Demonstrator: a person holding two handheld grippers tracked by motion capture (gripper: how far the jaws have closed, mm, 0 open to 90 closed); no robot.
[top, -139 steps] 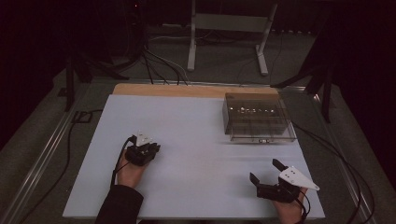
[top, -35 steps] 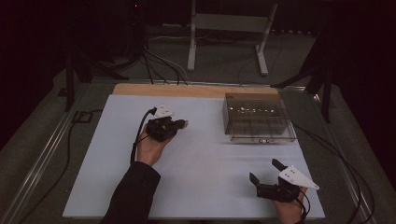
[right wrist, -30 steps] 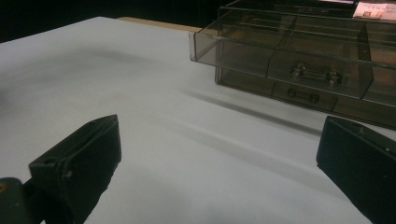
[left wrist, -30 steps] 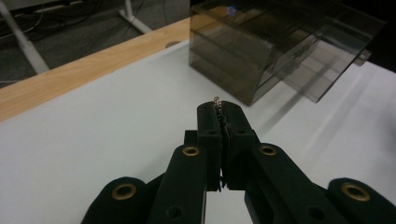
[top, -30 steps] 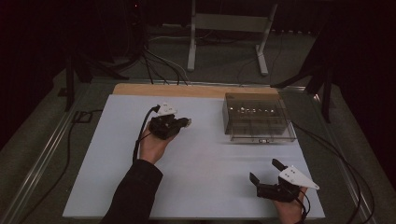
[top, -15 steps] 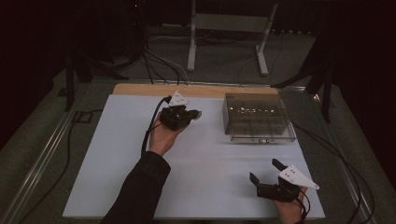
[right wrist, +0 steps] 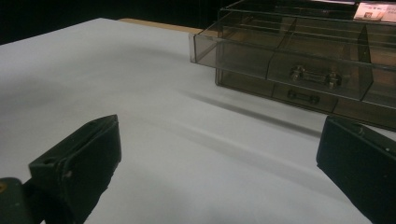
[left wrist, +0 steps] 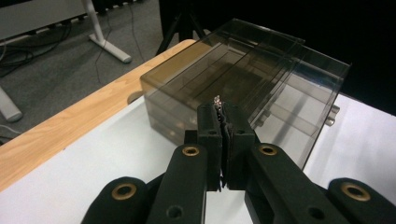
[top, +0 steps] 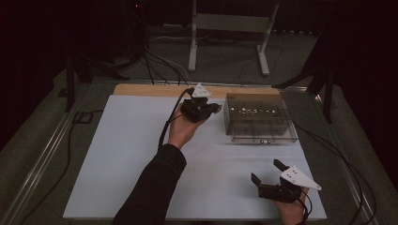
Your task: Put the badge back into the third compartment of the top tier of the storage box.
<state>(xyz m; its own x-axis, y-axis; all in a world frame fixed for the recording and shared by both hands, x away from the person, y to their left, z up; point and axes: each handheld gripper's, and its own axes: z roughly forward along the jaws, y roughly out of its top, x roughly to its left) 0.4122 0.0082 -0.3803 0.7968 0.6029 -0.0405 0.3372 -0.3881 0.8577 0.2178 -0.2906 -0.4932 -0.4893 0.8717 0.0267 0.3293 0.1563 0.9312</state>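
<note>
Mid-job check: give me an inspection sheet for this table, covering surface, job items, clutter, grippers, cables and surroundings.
Surface: white table top, wooden strip along its far edge.
Job's things: smoky clear drawer box at far right; a tiny shiny item is pinched in the left gripper beside the box.
Clutter: nothing seen.
Grippers: left gripper shut on the item; right gripper open, low at the near right.
Cables: one trails from each gripper; more on the floor.
Surroundings: dark room, grey floor, white stand behind.

Probably a lab: dark room, cabled floor [top: 155, 61], white test table [top: 117, 154].
</note>
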